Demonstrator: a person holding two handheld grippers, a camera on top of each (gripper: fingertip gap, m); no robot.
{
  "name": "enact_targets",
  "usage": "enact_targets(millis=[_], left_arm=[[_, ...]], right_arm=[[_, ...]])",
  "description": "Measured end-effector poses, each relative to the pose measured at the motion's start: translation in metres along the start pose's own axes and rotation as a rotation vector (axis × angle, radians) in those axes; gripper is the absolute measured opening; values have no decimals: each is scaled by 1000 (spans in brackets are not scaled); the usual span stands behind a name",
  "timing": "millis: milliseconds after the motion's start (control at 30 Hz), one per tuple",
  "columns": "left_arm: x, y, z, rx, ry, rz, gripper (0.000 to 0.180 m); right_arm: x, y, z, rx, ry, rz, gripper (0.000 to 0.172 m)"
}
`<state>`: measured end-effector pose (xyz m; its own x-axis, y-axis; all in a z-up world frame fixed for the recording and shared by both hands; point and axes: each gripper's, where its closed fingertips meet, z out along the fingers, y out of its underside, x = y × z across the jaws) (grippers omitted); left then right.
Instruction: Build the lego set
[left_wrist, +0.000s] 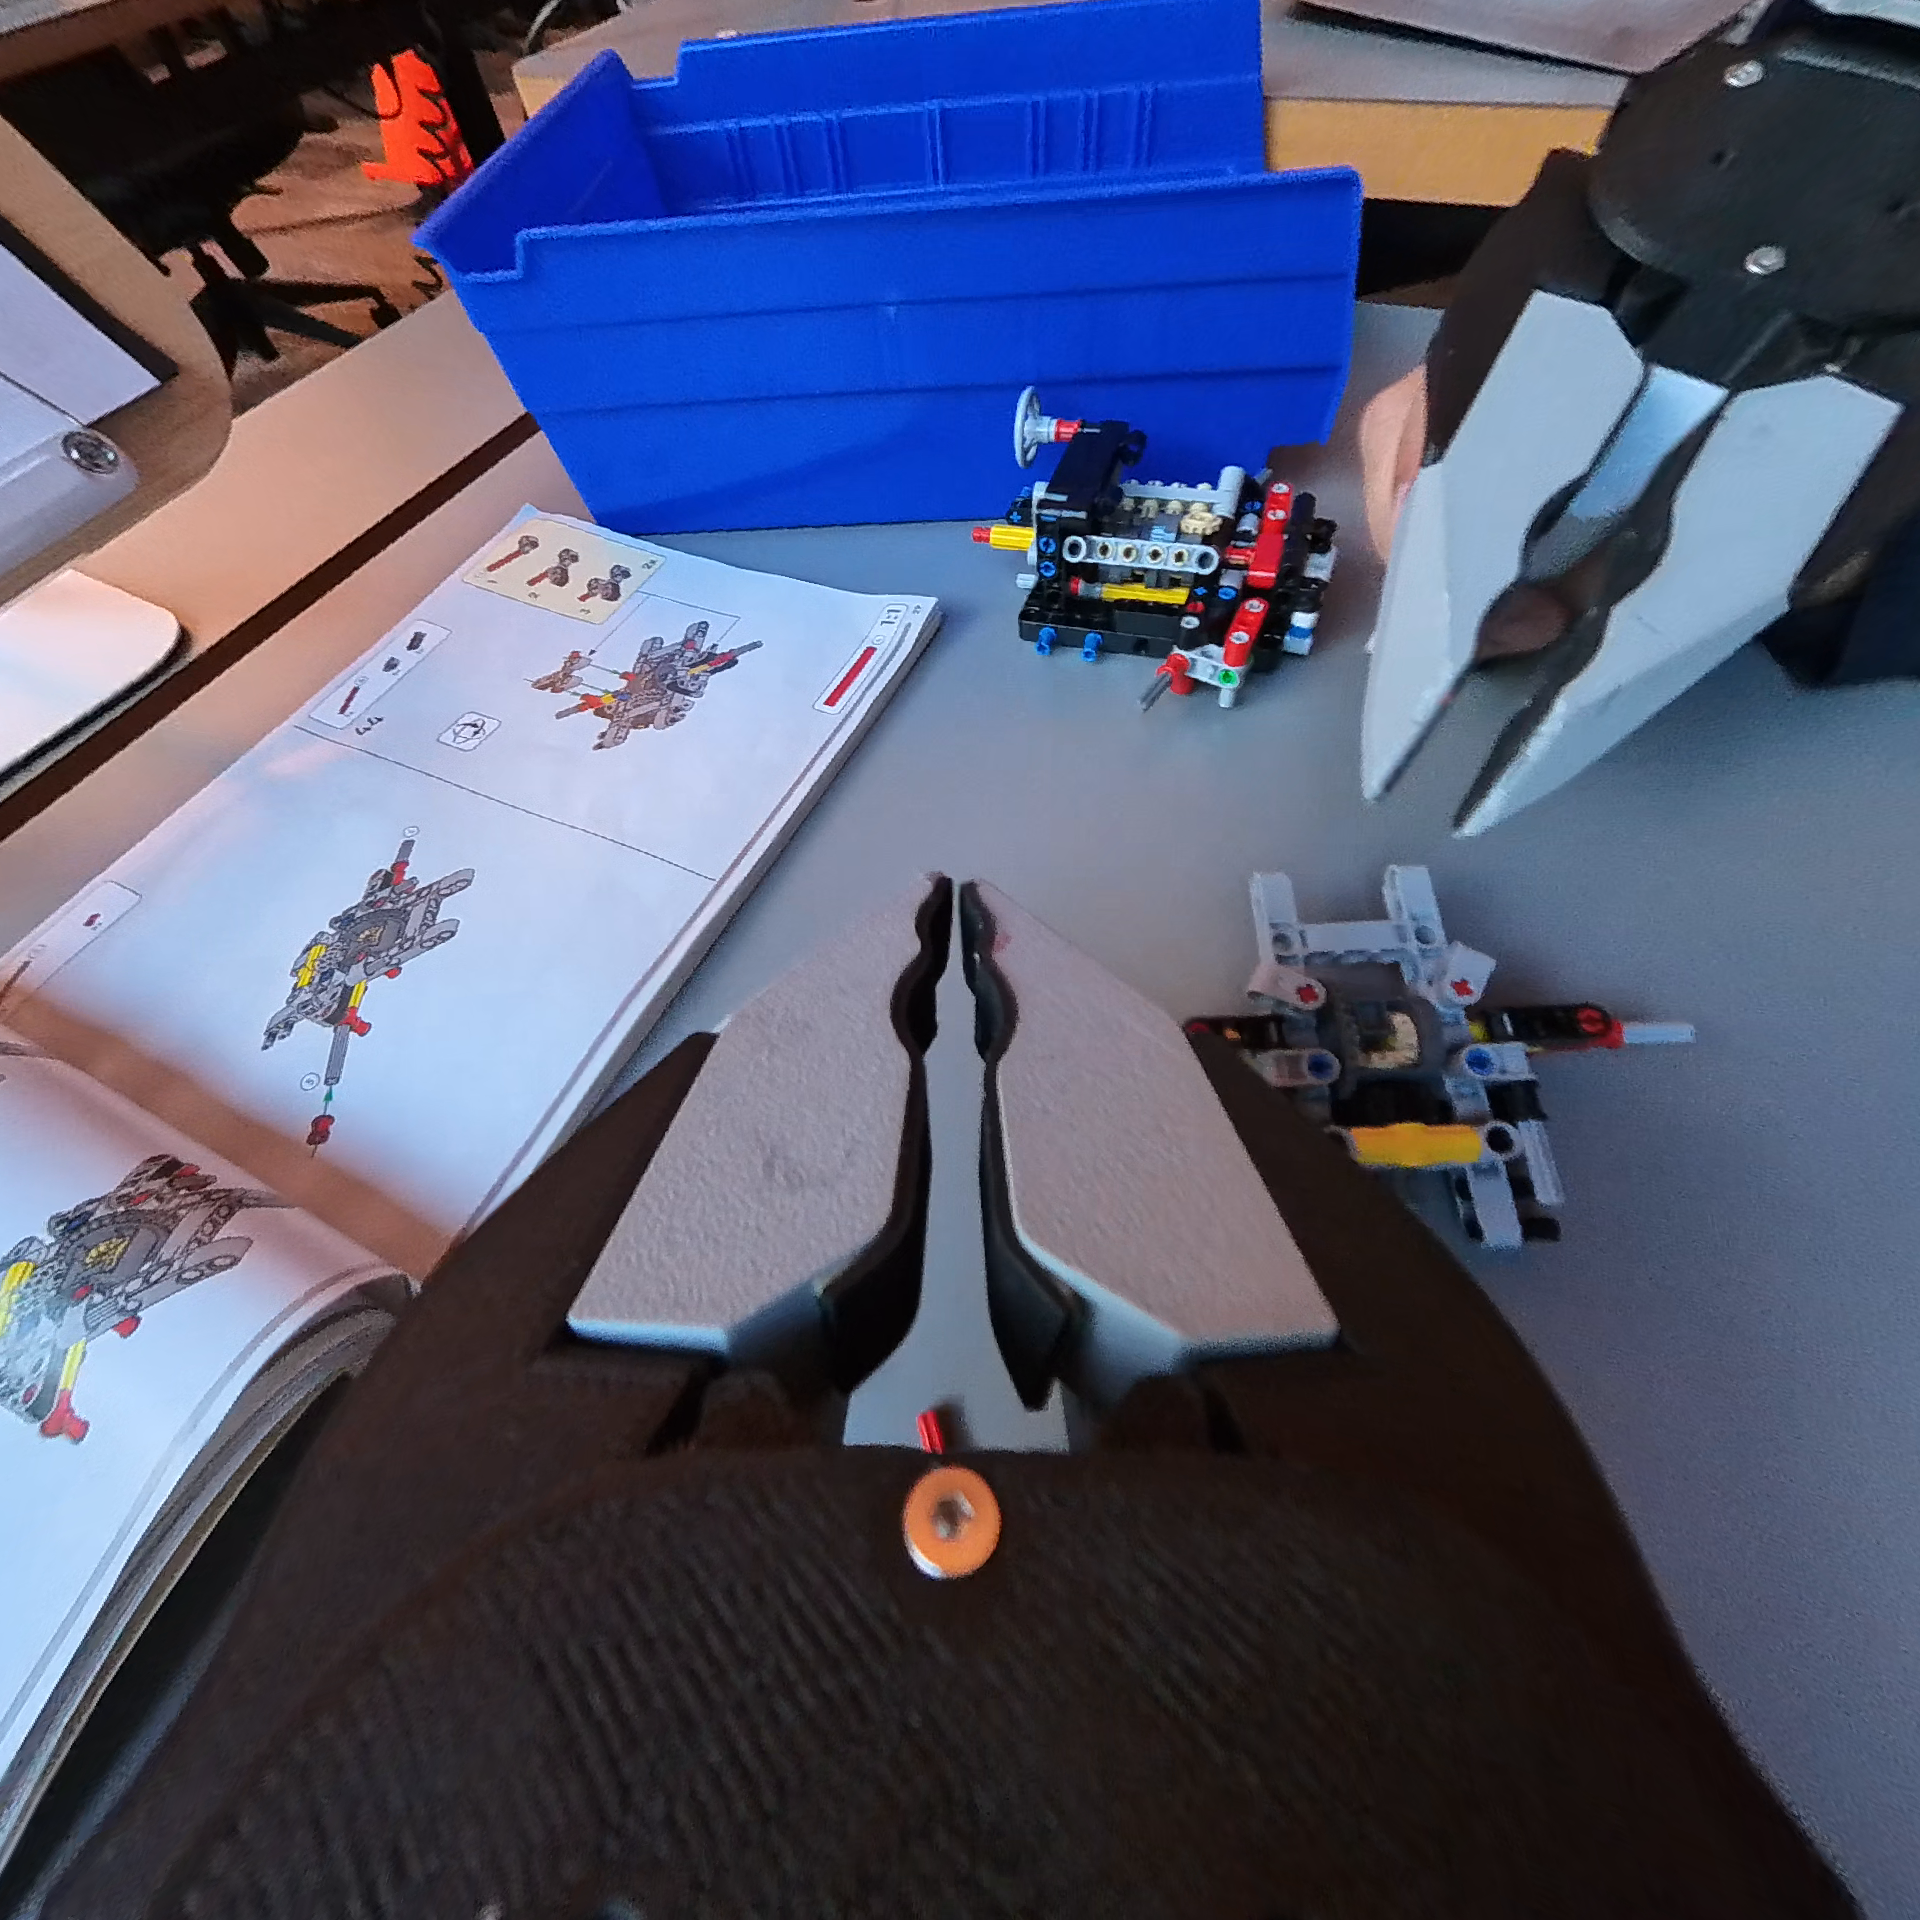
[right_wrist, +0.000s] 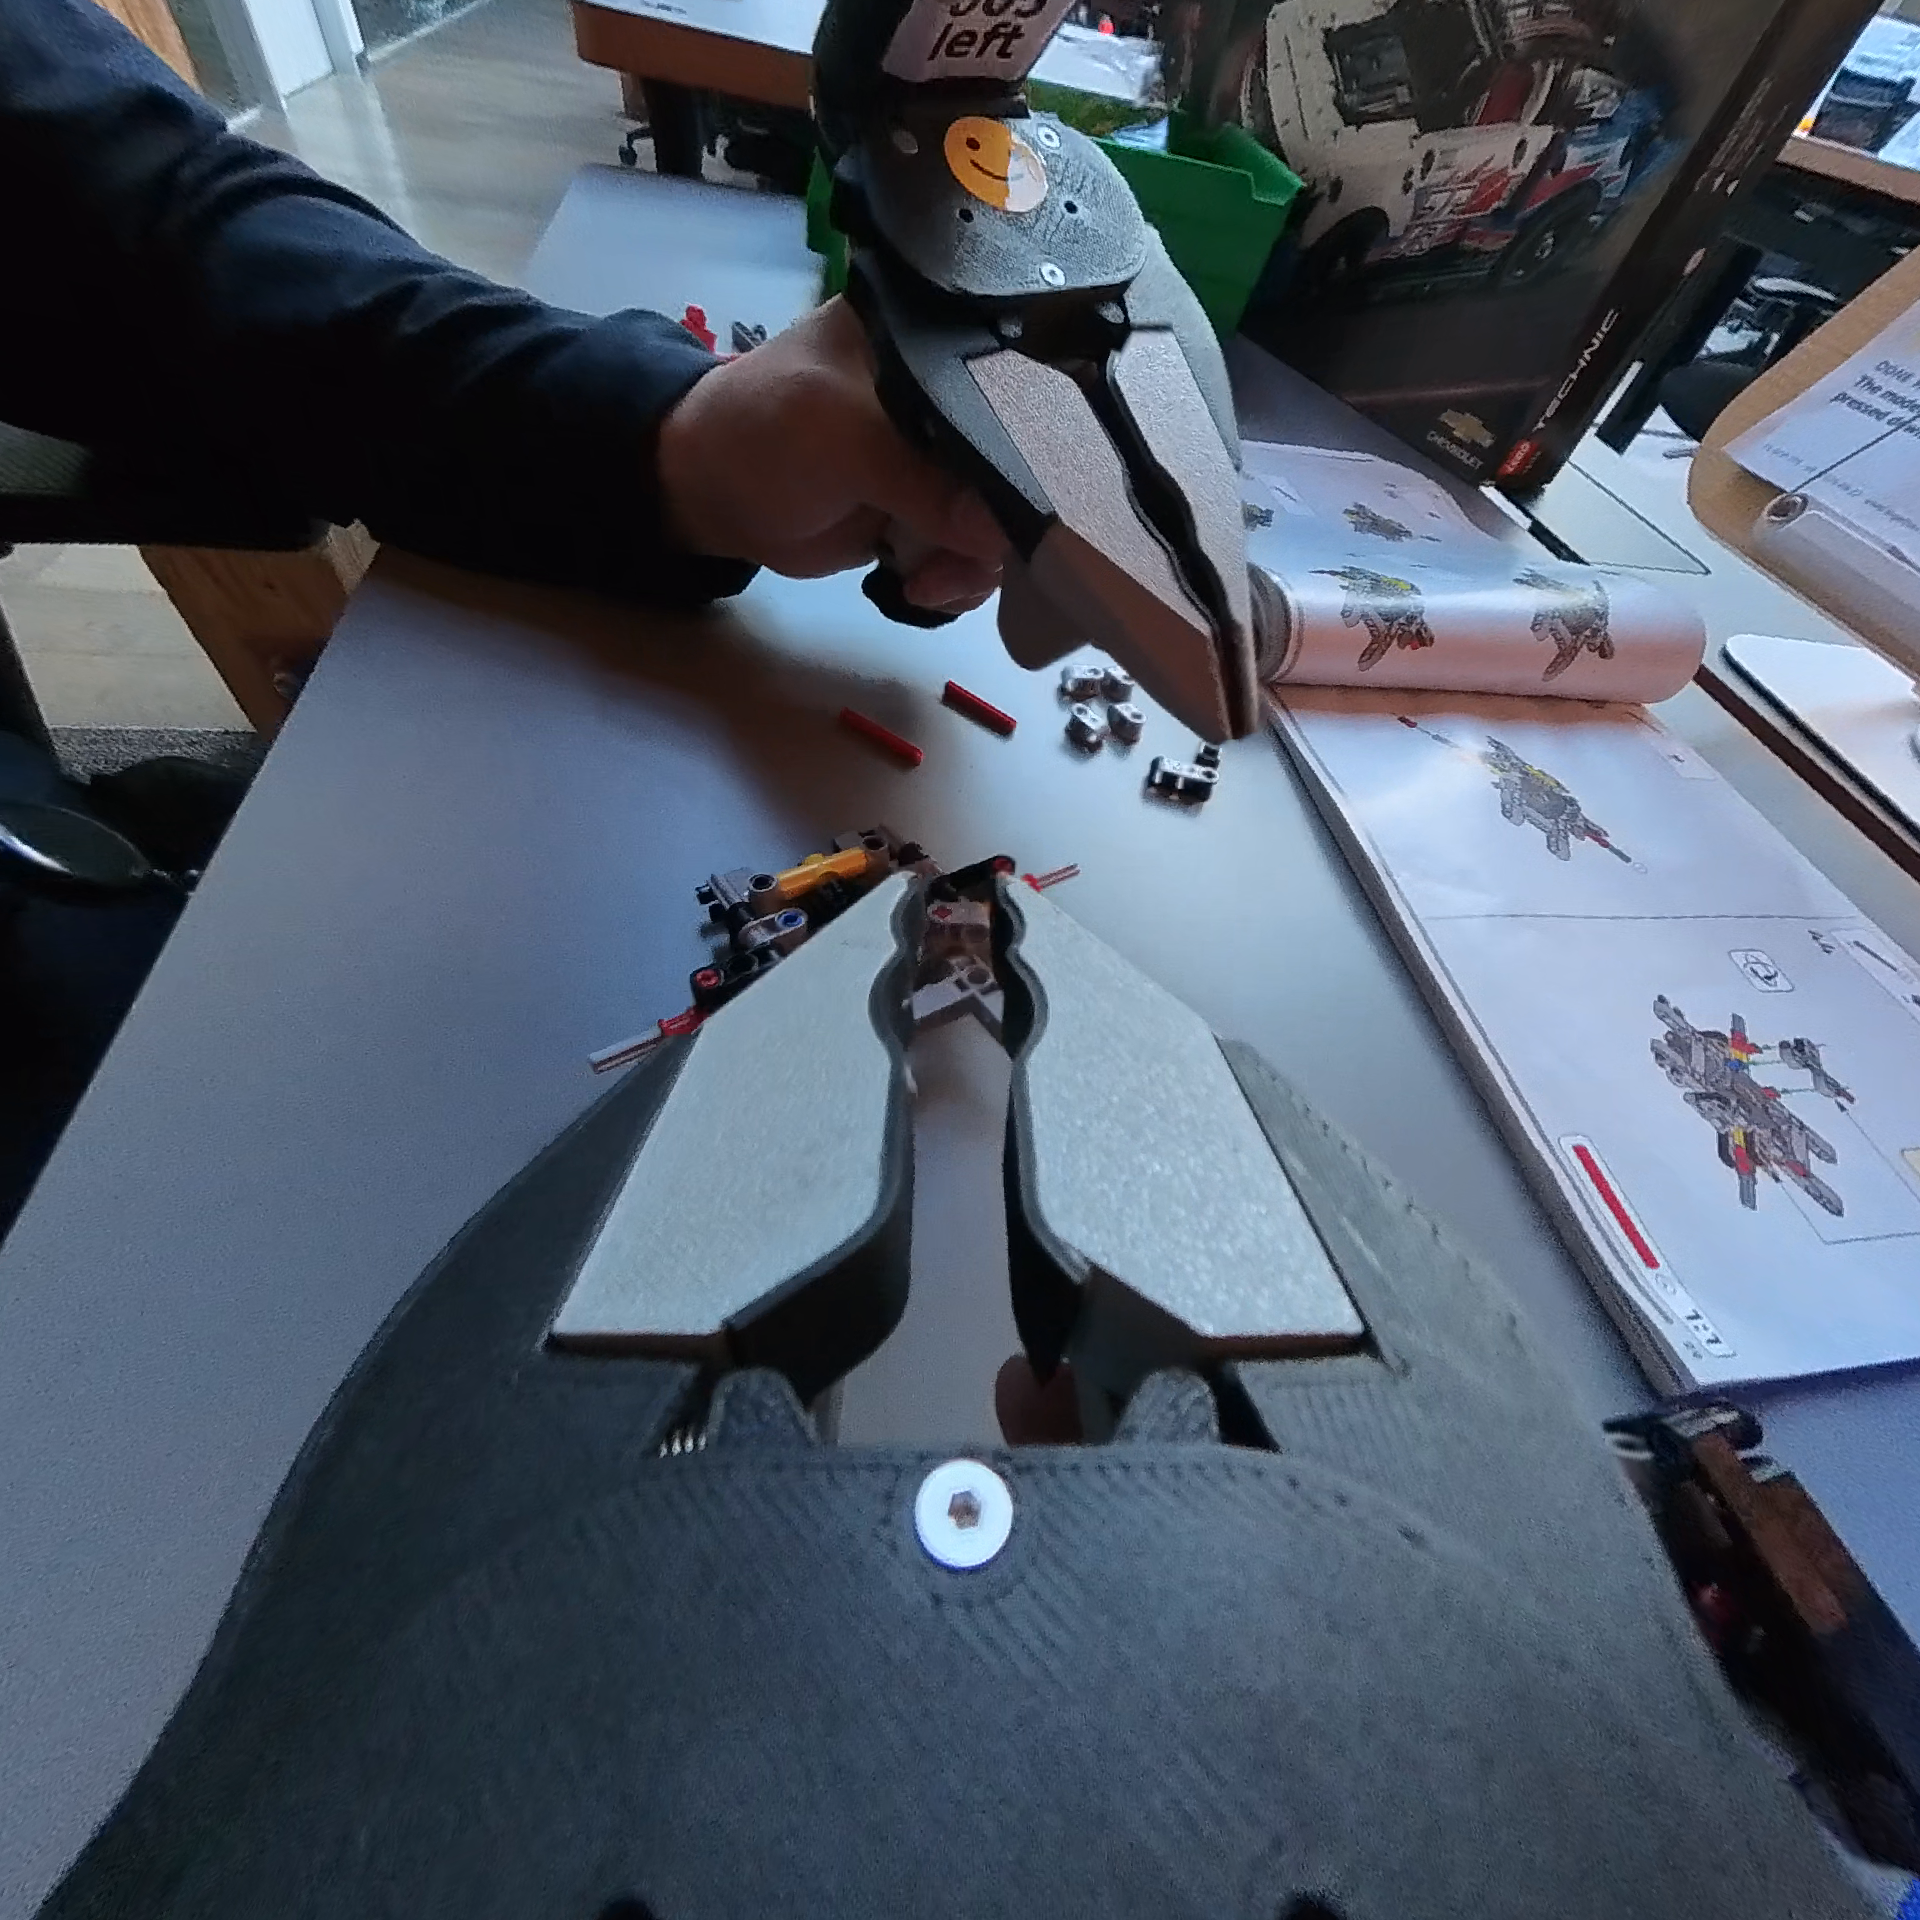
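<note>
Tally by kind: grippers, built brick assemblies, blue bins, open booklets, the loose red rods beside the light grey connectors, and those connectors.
Grippers: 2 (left gripper, right gripper)
Brick assemblies: 2
Blue bin: 1
Open booklet: 1
Red rods: 2
Light grey connectors: 4
Total: 12

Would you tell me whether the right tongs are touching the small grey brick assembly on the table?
Apart: the left wrist view shows the right tongs hanging clear above the small grey brick assembly.
</note>
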<state>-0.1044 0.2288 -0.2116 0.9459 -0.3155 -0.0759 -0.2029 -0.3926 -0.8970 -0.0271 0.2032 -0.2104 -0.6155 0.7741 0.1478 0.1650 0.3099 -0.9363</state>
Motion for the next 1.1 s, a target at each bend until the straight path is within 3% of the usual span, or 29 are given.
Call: enact_targets(millis=[133, 367, 467, 600, 700, 1100], left_arm=[[23, 10, -14, -22, 83, 74, 0], [106, 44, -42, -96, 366, 244, 0], [115, 68, -31, -230, 334, 308, 12], [115, 69, -23, -251, 292, 322, 6], [111, 70, -22, -267, 288, 279, 0], [88, 46, -20, -137, 169, 274, 0]], right_arm=[[-3, 5, -7, -22, 21, -8, 11], [-19, 20, -9, -113, -32, -34, 23], [-25, 32, -2, -198, -56, -64, 22], [-30, 46, 6, -297, -87, -92, 5], [-27, 48, 10, -319, -76, -89, 4], [-24, 39, 19, -291, -115, 41, 0]])
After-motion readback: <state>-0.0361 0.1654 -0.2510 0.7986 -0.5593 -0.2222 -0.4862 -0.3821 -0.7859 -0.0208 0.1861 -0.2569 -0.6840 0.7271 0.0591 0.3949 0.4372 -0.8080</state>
